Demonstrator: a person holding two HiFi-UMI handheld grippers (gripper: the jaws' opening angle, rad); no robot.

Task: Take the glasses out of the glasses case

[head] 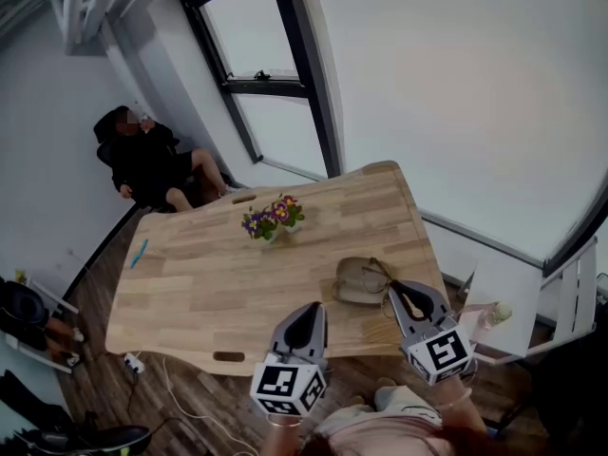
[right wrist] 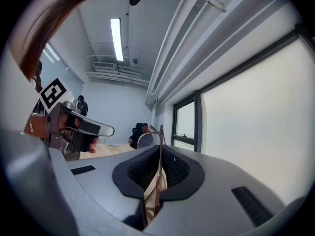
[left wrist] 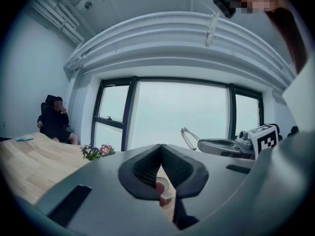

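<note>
On the wooden table (head: 209, 283) a beige glasses case (head: 353, 283) lies open near the front right edge. My right gripper (head: 399, 291) hovers just right of the case, shut on a thin-framed pair of glasses (head: 381, 272). In the right gripper view the glasses (right wrist: 146, 135) stand up between the shut jaws of the right gripper (right wrist: 160, 150). My left gripper (head: 312, 310) is shut and empty, left of the case above the table's front edge. The left gripper view shows its jaws meeting at the tip of the left gripper (left wrist: 160, 147), and the glasses (left wrist: 188, 137) sticking out of the right gripper (left wrist: 206, 144).
A small pot of purple and yellow flowers (head: 273, 219) stands mid-table. A blue object (head: 139, 253) lies near the left edge. A person (head: 152, 164) sits in a chair beyond the far left corner. A white shelf (head: 508, 302) stands to the right of the table.
</note>
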